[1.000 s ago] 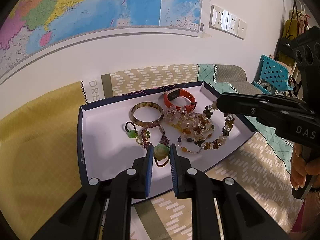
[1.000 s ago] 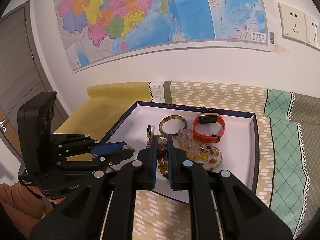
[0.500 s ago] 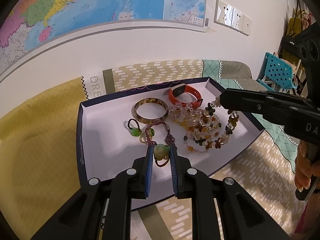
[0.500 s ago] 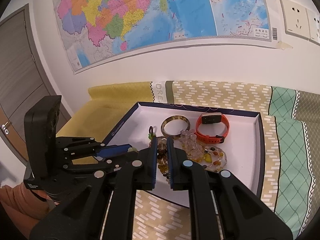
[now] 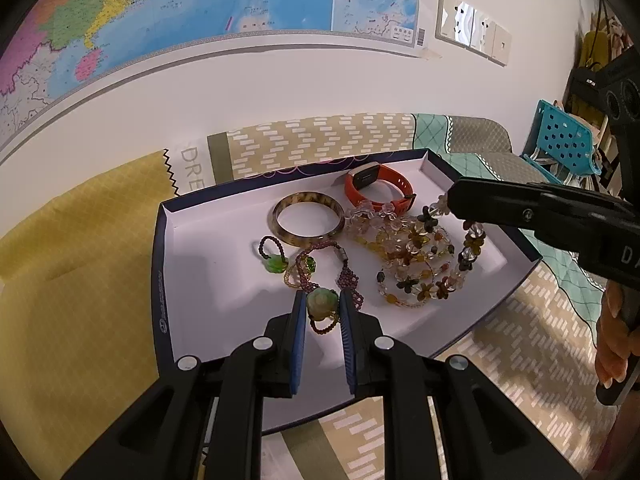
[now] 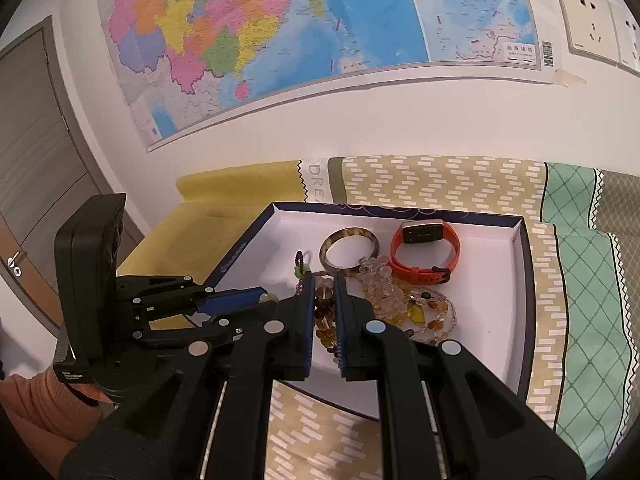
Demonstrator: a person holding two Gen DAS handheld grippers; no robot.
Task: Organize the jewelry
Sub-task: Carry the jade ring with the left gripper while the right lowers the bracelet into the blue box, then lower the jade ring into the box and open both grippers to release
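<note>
Item: tangled jewelry in the box lid [image 5: 160,280]. Our left tool [image 5: 323,309] is nearly closed on the green pendant [image 5: 321,302]; our right tool [image 6: 323,312] is clamped on the flower-bead strand [image 5: 466,246]. We should draw apart slowly, lest beads snag.

In the white-lined tray [image 5: 192,264] you see a tortoiseshell bangle [image 5: 308,220] lying flat beside an orange watch band [image 5: 378,186], a tangled amber bead necklace [image 5: 416,264] to their right, and a garnet strand with green pendant [image 5: 322,304] at the front.
</note>
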